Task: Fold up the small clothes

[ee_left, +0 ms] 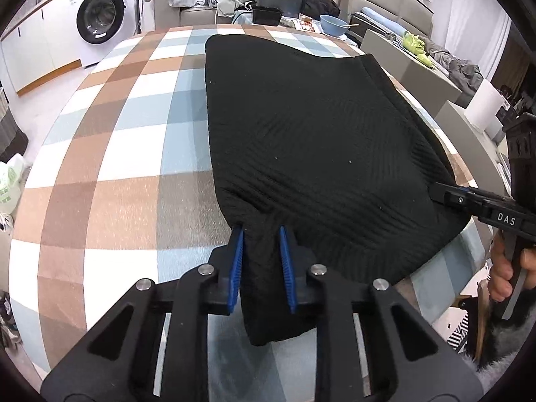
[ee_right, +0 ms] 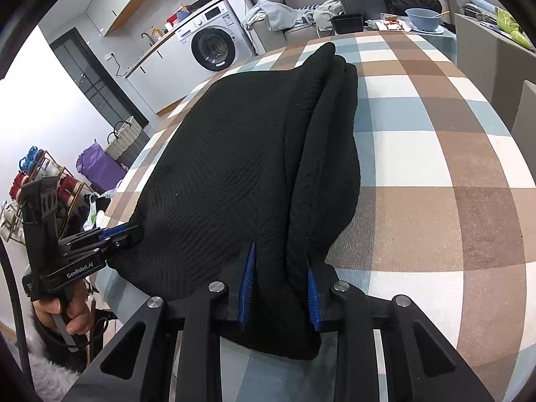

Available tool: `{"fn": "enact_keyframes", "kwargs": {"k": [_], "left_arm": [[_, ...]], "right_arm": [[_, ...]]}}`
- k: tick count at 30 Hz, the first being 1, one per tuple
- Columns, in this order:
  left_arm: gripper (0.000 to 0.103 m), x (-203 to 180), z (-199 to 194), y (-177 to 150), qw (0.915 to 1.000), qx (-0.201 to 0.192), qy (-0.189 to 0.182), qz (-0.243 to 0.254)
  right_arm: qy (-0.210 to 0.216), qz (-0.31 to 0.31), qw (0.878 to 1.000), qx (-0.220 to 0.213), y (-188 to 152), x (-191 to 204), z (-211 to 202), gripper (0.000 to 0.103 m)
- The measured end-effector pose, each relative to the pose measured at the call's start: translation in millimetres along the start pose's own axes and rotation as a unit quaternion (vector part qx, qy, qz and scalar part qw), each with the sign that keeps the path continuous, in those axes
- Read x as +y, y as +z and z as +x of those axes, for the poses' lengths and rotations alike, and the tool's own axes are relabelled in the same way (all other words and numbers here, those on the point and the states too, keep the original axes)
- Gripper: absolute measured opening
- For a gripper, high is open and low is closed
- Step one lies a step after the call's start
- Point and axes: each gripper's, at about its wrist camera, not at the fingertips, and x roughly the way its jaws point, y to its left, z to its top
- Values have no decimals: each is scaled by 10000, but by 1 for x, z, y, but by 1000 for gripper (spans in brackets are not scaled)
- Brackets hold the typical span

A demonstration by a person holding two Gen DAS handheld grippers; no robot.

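A black ribbed knit garment (ee_left: 301, 134) lies folded lengthwise on the checked tablecloth (ee_left: 117, 167). My left gripper (ee_left: 261, 231) is shut on its near left corner, with the knit bunched between the blue pads (ee_left: 236, 261). In the same view the right gripper (ee_left: 439, 191) bites the garment's right near edge, held by a hand. In the right wrist view the garment (ee_right: 227, 167) shows stacked layers along its right side, and my right gripper (ee_right: 281, 258) is shut on that thick near corner. The left gripper (ee_right: 134, 231) pinches the left corner there.
At the table's far end stand a blue bowl (ee_left: 333, 24), black trays (ee_left: 266, 15) and papers. A grey sofa (ee_left: 187, 3) heaped with clothes lies behind, a washing machine (ee_left: 100, 16) at the far left. Chairs stand along the right. The near table edge runs under both grippers.
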Motion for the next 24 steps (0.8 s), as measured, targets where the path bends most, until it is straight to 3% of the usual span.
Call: {"fn": "enact_keyframes", "kwargs": {"k": [15, 24], "left_arm": [[18, 15, 43, 73, 9984, -269, 475, -112], [18, 27, 75, 119, 9979, -304, 547, -174]], "right_arm": [[-321, -33, 9995, 16, 55, 8, 39, 27], [-586, -65, 9983, -26, 93, 9, 63, 28]]}}
